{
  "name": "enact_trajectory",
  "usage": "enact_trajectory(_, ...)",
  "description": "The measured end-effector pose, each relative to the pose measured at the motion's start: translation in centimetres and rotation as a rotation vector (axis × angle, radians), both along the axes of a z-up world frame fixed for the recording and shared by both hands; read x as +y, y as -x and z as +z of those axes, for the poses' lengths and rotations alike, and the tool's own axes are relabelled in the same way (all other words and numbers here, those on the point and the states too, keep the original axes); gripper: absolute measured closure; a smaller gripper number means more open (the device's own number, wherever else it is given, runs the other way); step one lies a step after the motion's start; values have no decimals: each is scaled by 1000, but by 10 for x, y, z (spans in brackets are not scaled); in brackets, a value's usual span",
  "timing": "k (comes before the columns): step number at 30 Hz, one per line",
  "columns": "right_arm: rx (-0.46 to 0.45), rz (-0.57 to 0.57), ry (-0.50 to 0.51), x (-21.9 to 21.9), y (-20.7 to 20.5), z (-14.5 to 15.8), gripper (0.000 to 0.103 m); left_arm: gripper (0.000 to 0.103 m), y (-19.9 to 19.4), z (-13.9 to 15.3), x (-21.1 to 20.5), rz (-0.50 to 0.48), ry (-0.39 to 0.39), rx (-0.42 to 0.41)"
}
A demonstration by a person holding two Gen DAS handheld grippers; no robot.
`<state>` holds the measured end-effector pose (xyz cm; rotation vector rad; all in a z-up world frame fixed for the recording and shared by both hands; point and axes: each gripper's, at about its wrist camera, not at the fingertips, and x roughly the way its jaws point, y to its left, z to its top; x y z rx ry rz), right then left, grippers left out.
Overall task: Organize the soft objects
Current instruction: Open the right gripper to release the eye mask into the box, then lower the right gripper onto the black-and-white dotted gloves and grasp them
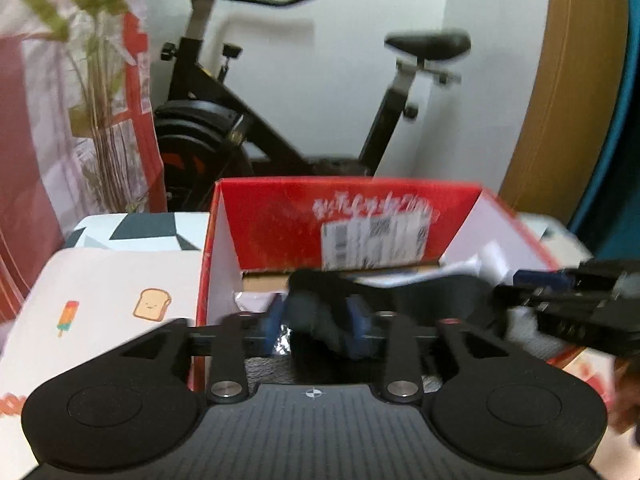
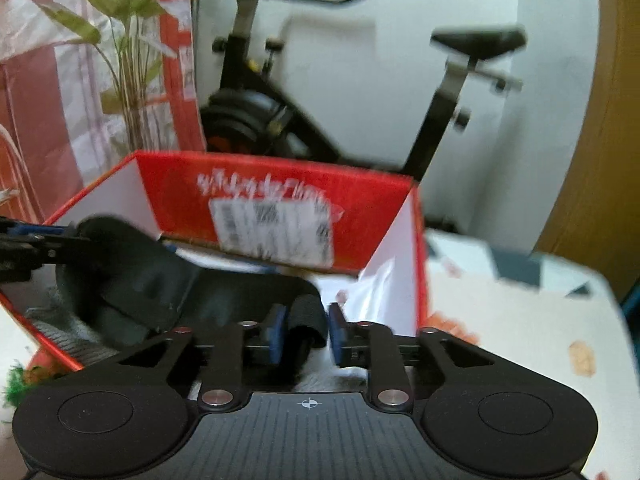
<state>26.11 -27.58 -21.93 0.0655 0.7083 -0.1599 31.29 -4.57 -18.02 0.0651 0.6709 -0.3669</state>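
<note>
- Left wrist view: the left gripper [image 1: 318, 326] has its blue-padded fingers [image 1: 275, 320] pressed against a bunched part of a dark soft cloth [image 1: 316, 312], clamping it just over the near edge of a red cardboard box [image 1: 280, 216].
- Right wrist view: the right gripper [image 2: 306, 330] pinches another fold of the dark soft cloth [image 2: 160, 276] between its blue fingers [image 2: 276, 326]; the fingers are closed on it.
- The cloth stretches between the two grippers and hangs inside the open top of the box [image 2: 180, 184], above grey and white fabric lying in the bottom.
- The box's far flap stands upright, red with white lettering and a white shipping label [image 1: 374, 242].
- The box sits on a surface [image 1: 100, 300] covered with a pale sheet printed with toast and ice-lolly cartoons.
- Behind the box stands a black exercise bike [image 1: 240, 120]; a leafy plant [image 1: 96, 80] is to the left.
- Both views are motion-blurred.
</note>
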Motion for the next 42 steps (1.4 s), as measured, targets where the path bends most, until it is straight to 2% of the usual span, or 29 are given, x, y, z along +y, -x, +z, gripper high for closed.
enact_trajectory(2, -44, -1, -11, 0, 9, 6, 61, 52, 9, 7, 8, 5, 48, -29)
enact_trajectory(6, -105, -25, -14, -1, 25, 17, 61, 52, 27, 19, 12, 11, 51, -92)
enact_trajectory(13, -198, -32, -76, 4, 67, 28, 60, 52, 61, 27, 29, 17, 96, -128)
enact_trajectory(22, -269, -74, -182, 12, 119, 15, 60, 52, 108, 5, 42, 15, 114, -97)
enact_trajectory(26, -302, -69, -182, 21, 133, 5, 60, 52, 121, -10, 46, 32, 133, -64)
enact_trajectory(33, -252, -42, -184, 36, 140, -22, 60, 52, 134, -41, 48, 41, 141, 9)
enact_trajectory(42, -157, -24, -204, 45, 129, -69, 60, 52, 135, -64, 46, 36, 132, 45)
